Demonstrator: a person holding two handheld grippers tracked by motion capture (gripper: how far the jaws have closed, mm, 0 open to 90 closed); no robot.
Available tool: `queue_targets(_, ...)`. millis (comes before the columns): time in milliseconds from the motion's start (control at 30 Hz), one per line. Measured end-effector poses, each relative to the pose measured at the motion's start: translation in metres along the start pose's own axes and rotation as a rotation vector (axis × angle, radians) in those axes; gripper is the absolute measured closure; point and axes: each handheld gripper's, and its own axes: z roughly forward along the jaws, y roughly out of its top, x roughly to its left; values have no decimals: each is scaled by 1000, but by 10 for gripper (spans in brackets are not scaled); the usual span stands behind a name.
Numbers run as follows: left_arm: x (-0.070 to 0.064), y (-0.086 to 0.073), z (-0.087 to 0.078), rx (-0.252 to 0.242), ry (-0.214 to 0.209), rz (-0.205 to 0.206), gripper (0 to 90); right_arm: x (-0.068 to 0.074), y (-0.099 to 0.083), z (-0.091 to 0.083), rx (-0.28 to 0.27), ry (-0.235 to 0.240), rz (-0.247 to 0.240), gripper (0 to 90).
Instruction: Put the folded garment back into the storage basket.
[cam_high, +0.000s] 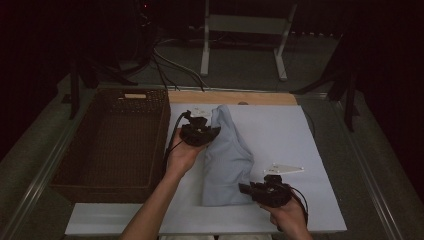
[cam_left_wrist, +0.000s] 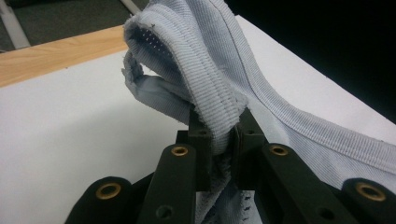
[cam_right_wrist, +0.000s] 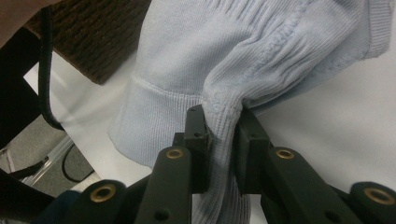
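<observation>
**A:** What's in the basket (cam_high: 112, 145)?

**B:** Nothing that can be made out. It's a dark brown wicker one at the left of the white board (cam_high: 280, 145), and its inside is too dim in the high view to tell more. A pale strip sits on its far rim, but no writing on it can be read.

**A:** And the garment?

**B:** The light blue knit garment (cam_high: 225, 157) lies folded lengthwise on the board, just right of the basket, running from the far edge toward the near one.

**A:** How are the tongs?

**B:** The left gripper (cam_high: 200, 134) is at the garment's far end. In the left gripper view (cam_left_wrist: 223, 140) its jaws are closed tight on a ribbed, stitched hem, with the cloth bunched up between them. The right gripper (cam_high: 246, 189) is at the near end; in the right gripper view (cam_right_wrist: 223, 135) its jaws are likewise clamped on a fold of ribbed edge, only the fabric's thickness between them.

**A:** Any labels?

**B:** A small white patch (cam_high: 201, 111) lies on the board beside the left gripper; nothing on it is legible.
</observation>
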Motion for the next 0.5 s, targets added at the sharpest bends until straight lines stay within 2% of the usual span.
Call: queue_targets(500, 10, 10, -15, -19, 11, -19, 832, 13, 19, 5, -21, 26, -17, 782)
